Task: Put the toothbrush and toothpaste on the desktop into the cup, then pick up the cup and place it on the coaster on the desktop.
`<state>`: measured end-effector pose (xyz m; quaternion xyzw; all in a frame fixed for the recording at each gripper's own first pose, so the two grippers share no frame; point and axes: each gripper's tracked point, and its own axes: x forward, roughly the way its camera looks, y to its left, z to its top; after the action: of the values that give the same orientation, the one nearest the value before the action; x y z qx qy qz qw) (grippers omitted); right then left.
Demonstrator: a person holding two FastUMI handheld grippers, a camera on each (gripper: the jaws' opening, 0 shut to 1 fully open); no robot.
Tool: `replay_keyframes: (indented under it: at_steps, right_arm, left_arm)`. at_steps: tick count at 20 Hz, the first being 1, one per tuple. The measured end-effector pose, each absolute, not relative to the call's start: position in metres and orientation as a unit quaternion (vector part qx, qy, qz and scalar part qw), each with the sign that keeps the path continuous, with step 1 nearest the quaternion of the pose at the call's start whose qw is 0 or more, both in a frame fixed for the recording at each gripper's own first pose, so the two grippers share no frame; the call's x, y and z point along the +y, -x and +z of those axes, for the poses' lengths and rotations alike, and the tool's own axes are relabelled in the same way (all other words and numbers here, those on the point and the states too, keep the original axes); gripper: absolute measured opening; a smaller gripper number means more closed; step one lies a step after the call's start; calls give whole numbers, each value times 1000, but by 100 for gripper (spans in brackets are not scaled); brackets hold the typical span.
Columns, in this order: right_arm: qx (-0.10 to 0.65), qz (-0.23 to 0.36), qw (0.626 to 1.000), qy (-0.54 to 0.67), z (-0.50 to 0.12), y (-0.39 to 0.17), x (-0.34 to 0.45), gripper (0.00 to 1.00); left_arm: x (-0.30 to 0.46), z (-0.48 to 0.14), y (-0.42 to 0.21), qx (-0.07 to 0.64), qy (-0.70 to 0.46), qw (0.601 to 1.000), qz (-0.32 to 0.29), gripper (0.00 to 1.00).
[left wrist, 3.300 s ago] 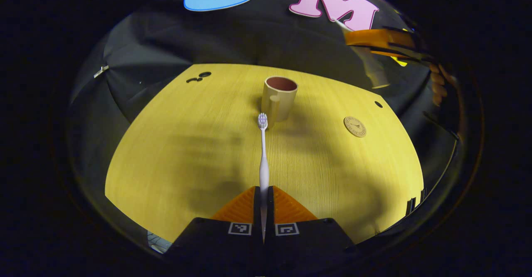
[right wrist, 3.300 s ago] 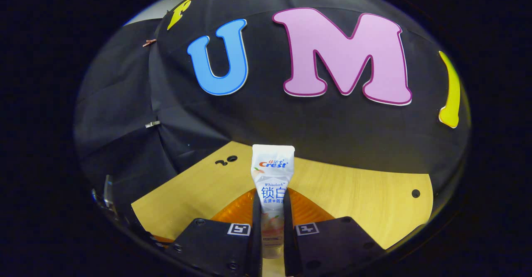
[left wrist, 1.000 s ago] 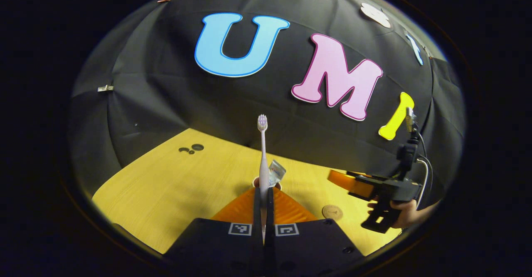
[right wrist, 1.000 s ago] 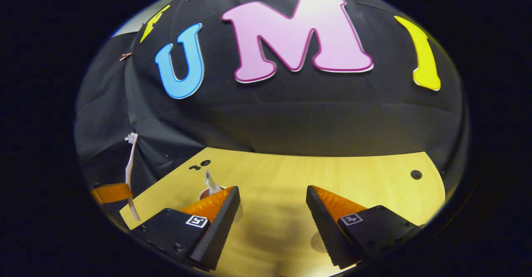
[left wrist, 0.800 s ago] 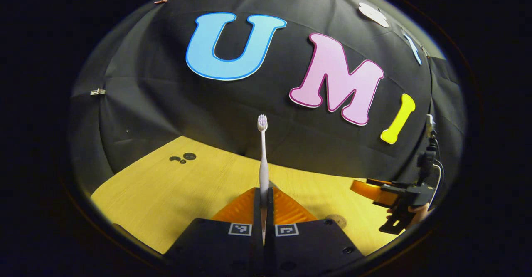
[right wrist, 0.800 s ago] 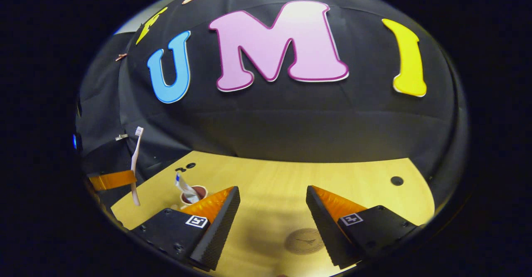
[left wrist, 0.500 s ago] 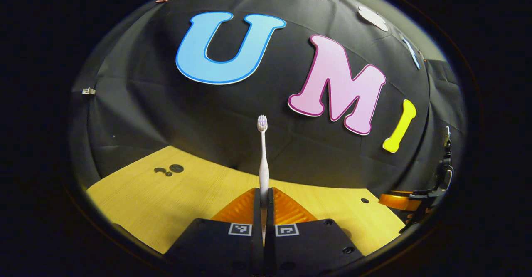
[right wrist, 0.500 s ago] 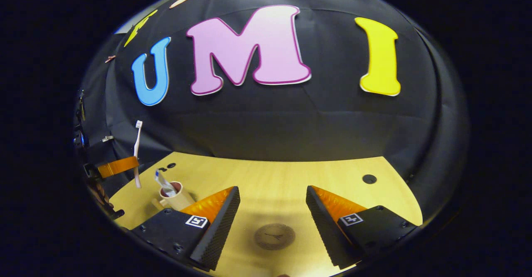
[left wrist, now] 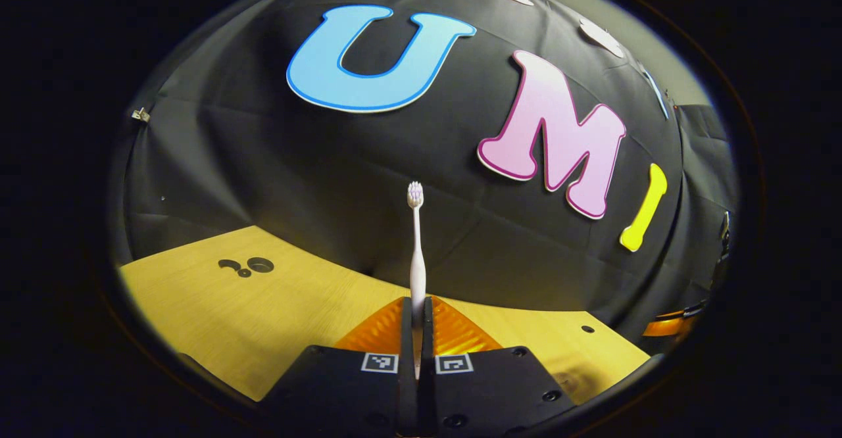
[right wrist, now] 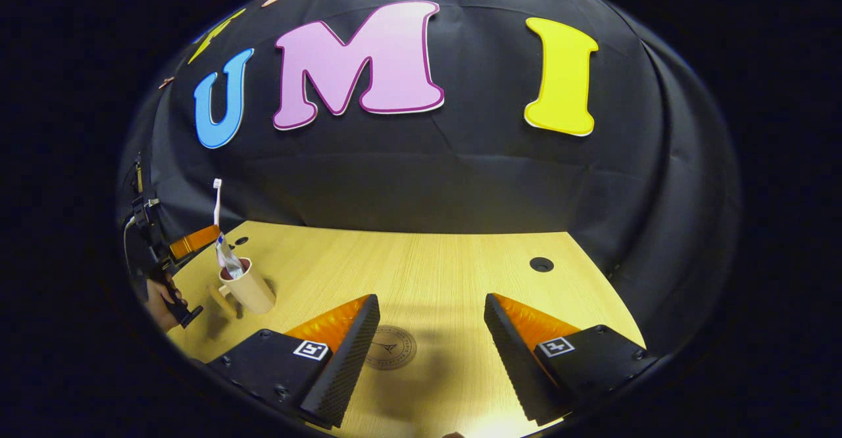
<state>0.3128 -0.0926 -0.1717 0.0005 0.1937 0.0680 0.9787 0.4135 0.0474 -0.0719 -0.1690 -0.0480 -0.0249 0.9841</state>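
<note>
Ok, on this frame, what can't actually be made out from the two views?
- Toothbrush lower handle: left gripper view, hidden between the left claw's fingers.
- Toothpaste lower part: right gripper view, hidden inside the cup.
- Coaster left edge and print: right gripper view, partly behind a finger of the open right claw, too small to read.

Both views were sharply focused at the centre, with strong fisheye bending toward the edges. The worktop (right wrist: pixel 447 260) was brightly lit from above, while the booth's cloth wall stayed dim. Soft shadows were cast beside the cup (right wrist: pixel 250 290) and near the coaster (right wrist: pixel 391 347). No glare or motion blur was observed.
</note>
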Motion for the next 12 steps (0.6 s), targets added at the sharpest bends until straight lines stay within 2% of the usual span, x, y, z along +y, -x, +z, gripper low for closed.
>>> replay_keyframes:
  at_steps: [1, 2, 3, 8, 10, 12]
  right_arm:
    - [194, 70, 978, 1, -174, -311, -91, 98]
    - [196, 71, 978, 1, -177, -308, -89, 98]
    - [199, 73, 977, 1, -179, -306, -87, 100]
    - [207, 74, 976, -4, -191, -300, -82, 98]
    - [211, 73, 975, -7, -193, -296, -84, 98]
    - [209, 70, 975, -8, -192, -297, -88, 98]
  left_arm:
    - [42, -73, -414, -54, 163, 985, -32, 6]
    - [42, -80, -416, -51, 152, 987, -31, 6]
    - [41, -90, -417, -44, 141, 989, -29, 6]
    - [33, -119, -410, -16, 98, 994, -33, 10]
    - [30, -117, -401, -18, 90, 995, -36, 22]
    - [33, -116, -387, -11, 82, 996, -34, 51]
